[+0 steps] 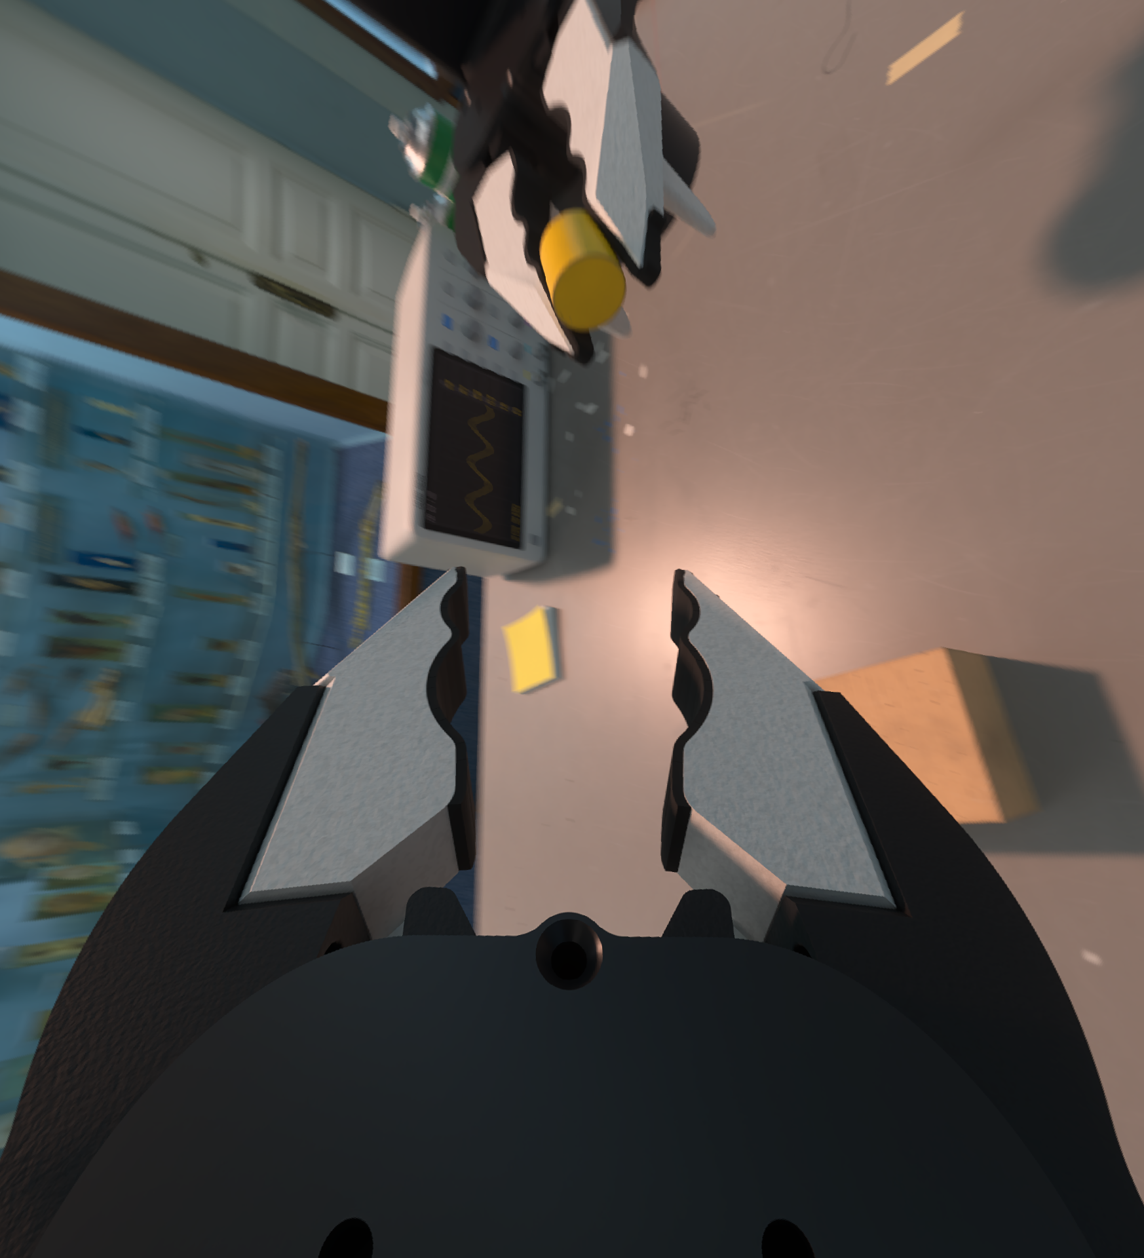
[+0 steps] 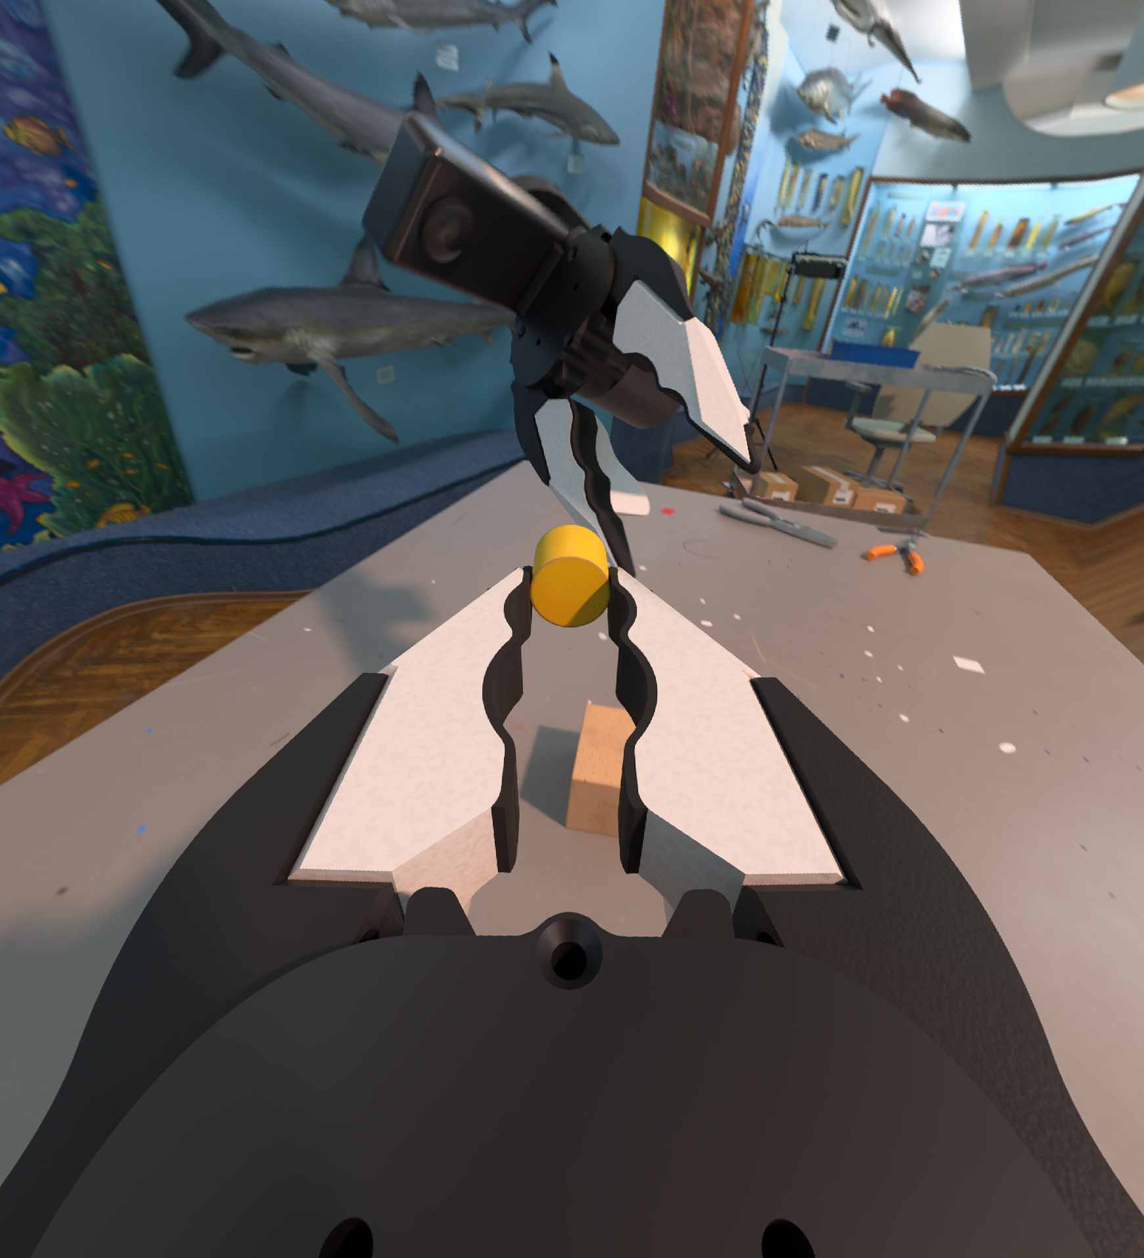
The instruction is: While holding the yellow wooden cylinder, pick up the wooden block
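Looking along the left claw (image 1: 568, 592), its two white fingers stand wide apart with nothing between them. The wooden block (image 1: 930, 732) rests on the grey worktop (image 1: 896, 408) off to the right of the claw, outside its right finger and partly hidden behind it. Straight ahead lie a yellow sponge (image 1: 532, 648) and a grey oscilloscope (image 1: 470, 442). Farther on, the right claw (image 1: 607, 299) grips the yellow wooden cylinder (image 1: 583, 271) above the worktop.

Looking along the right claw (image 2: 569, 585), its fingertips are clamped on the yellow wooden cylinder (image 2: 569, 575), held crosswise at the very tips. Below, seen through the gap between the fingers, the wooden block (image 2: 598, 769) sits on the worktop (image 2: 964, 783). Beyond the cylinder the left claw (image 2: 685, 504) hangs with fingers spread, pointing down toward the worktop
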